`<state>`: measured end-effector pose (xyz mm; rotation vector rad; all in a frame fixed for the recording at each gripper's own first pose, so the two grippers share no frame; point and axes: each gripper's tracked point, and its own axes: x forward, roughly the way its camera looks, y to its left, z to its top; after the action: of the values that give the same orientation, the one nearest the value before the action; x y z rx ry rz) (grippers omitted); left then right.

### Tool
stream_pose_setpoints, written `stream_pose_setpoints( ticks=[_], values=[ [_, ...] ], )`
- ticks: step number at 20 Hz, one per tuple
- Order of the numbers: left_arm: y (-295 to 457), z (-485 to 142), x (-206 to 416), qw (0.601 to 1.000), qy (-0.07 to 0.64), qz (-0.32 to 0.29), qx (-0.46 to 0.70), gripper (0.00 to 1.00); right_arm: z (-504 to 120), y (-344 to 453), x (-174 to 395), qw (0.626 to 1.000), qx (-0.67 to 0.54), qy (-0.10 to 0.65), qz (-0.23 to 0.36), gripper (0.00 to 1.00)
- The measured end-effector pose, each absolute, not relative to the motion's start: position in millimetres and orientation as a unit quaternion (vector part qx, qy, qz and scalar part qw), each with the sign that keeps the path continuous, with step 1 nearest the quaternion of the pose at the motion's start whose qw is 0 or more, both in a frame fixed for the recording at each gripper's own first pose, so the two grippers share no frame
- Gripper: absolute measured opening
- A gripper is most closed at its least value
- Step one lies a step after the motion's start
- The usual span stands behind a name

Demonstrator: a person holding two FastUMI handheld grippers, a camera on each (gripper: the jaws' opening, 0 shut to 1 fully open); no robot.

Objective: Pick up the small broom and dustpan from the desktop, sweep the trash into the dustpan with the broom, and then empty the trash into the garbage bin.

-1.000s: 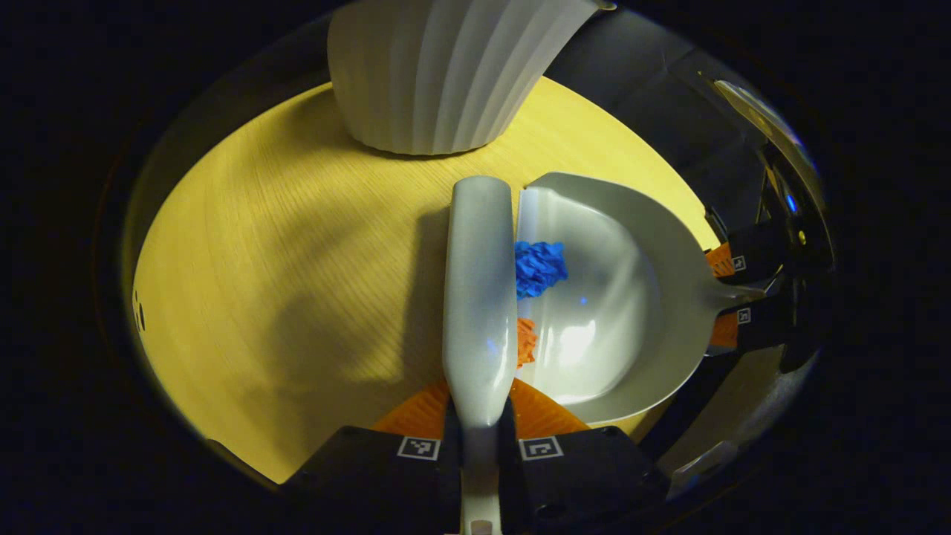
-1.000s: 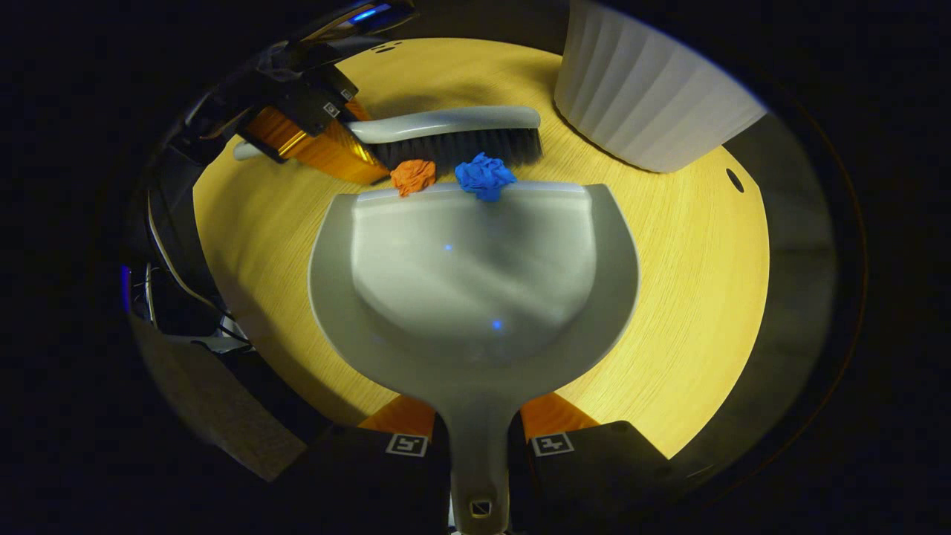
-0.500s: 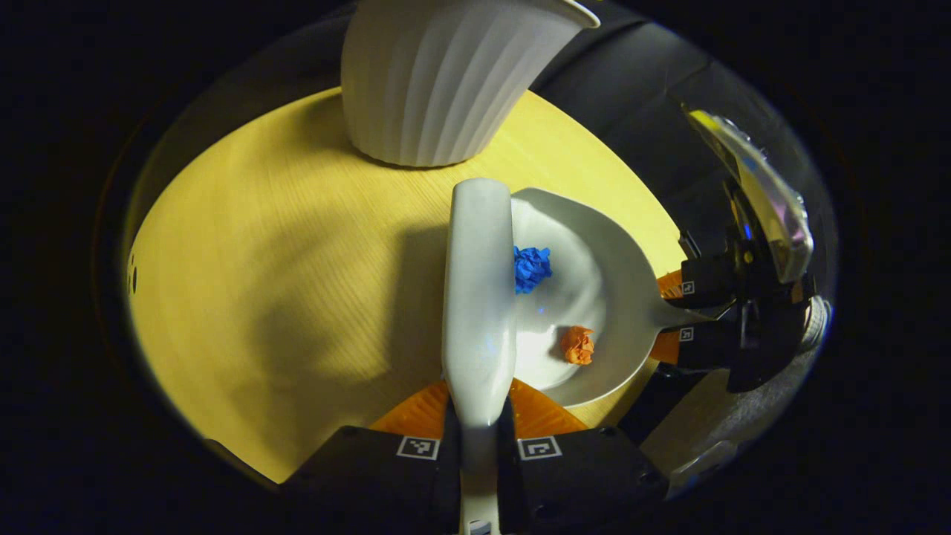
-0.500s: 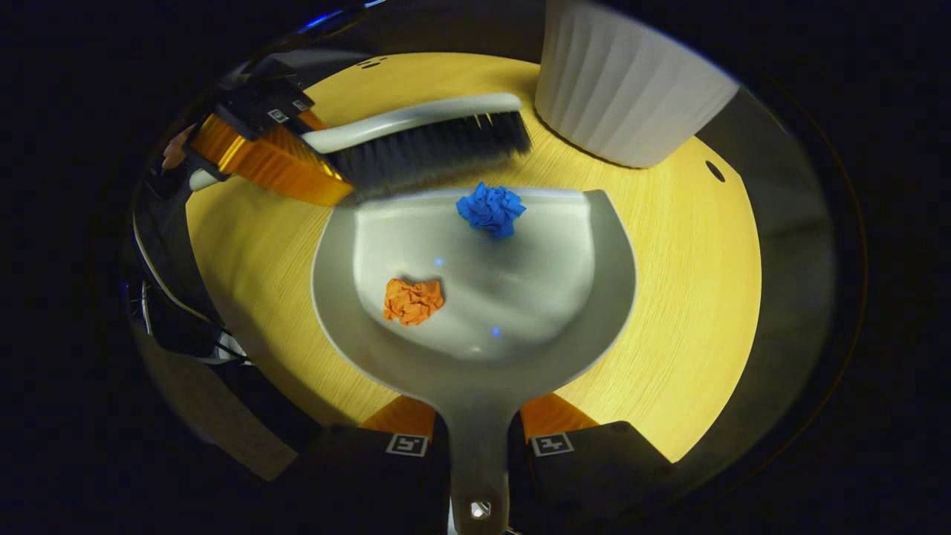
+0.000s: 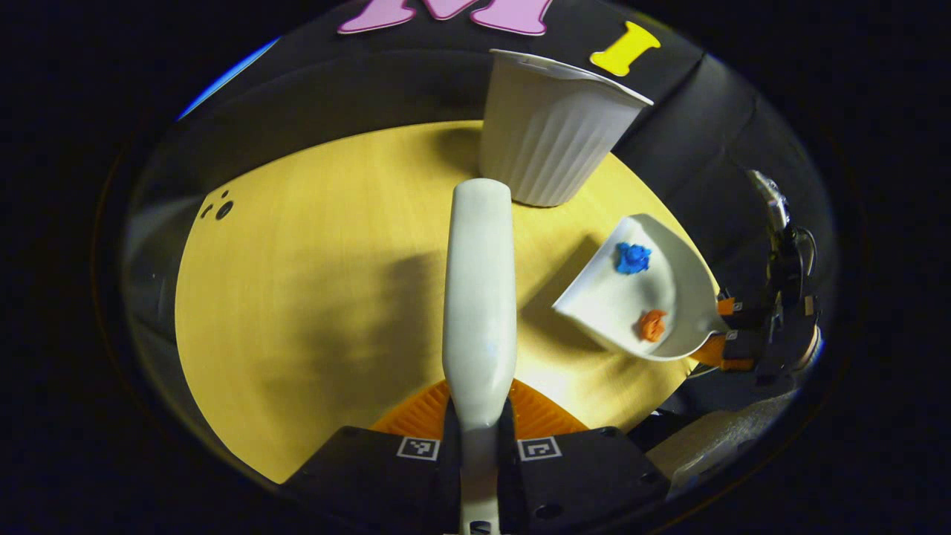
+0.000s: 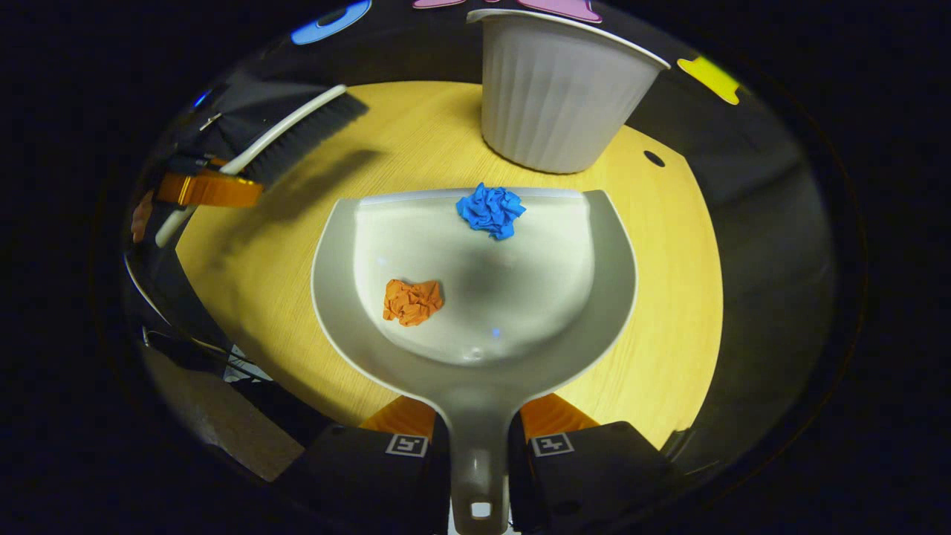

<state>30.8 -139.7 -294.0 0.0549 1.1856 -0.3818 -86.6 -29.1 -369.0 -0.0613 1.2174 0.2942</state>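
In the right gripper view, the right gripper [image 6: 479, 438] has its jaws closed on the stem handle of the pale grey plastic dustpan [image 6: 475, 357], whose long axis runs straight ahead from the jaws, mouth pointing away. Inside the pan lie the crumpled orange paper scrap [image 6: 412, 301], toward the rear left, and the crumpled blue paper scrap [image 6: 490, 210], right at the front lip. Just beyond that lip, a little to the right of the pan's axis, stands the white ribbed plastic garbage bin [image 6: 553, 104] on the round yellow wooden table [image 6: 669, 253]; its rim sits higher than the pan's mouth. By my judgement sweeping is finished and emptying is next: the pan must rise and travel forward over the rim, and the blue scrap at the lip could drop out early if the pan tips too soon.

In the left gripper view, the left gripper [image 5: 479, 446] has its jaws clamped on the handle of the white-backed small broom [image 5: 479, 297], which points forward and is held off to the side, well apart from the dustpan. Its dark bristles are hidden beneath its back here. The bin's inside is out of sight, and whether the pan rests on the table or is lifted is hard to make out.
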Motion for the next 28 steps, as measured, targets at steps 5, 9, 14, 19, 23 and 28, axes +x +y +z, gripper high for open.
stream_pose_setpoints(
  ticks=[5, 9, 14, 19, 23, 28],
  values=[
    [-141, -305, 56, 0.810, 0.563, -0.164, 0.016, 0.24, -316, -35, -82, 0.824, -0.020, 0.558, 0.097, 0.35],
    [-133, -318, 51, 0.805, 0.568, -0.170, 0.017, 0.24, -263, -51, -67, 0.832, 0.001, 0.549, 0.076, 0.35],
    [-133, -318, 65, 0.802, 0.570, -0.176, 0.009, 0.24, -196, -83, -17, 0.857, 0.010, 0.512, 0.052, 0.35],
    [-133, -315, 77, 0.800, 0.572, -0.178, 0.008, 0.24, -165, -124, 50, 0.871, -0.012, 0.492, 0.013, 0.31],
    [-124, -320, 76, 0.799, 0.574, -0.177, 0.007, 0.24, -155, -146, 96, 0.873, -0.059, 0.484, -0.013, 0.35],
    [-121, -325, 81, 0.799, 0.574, -0.179, 0.006, 0.24, -152, -168, 135, 0.849, -0.166, 0.501, -0.026, 0.35]
  ],
)
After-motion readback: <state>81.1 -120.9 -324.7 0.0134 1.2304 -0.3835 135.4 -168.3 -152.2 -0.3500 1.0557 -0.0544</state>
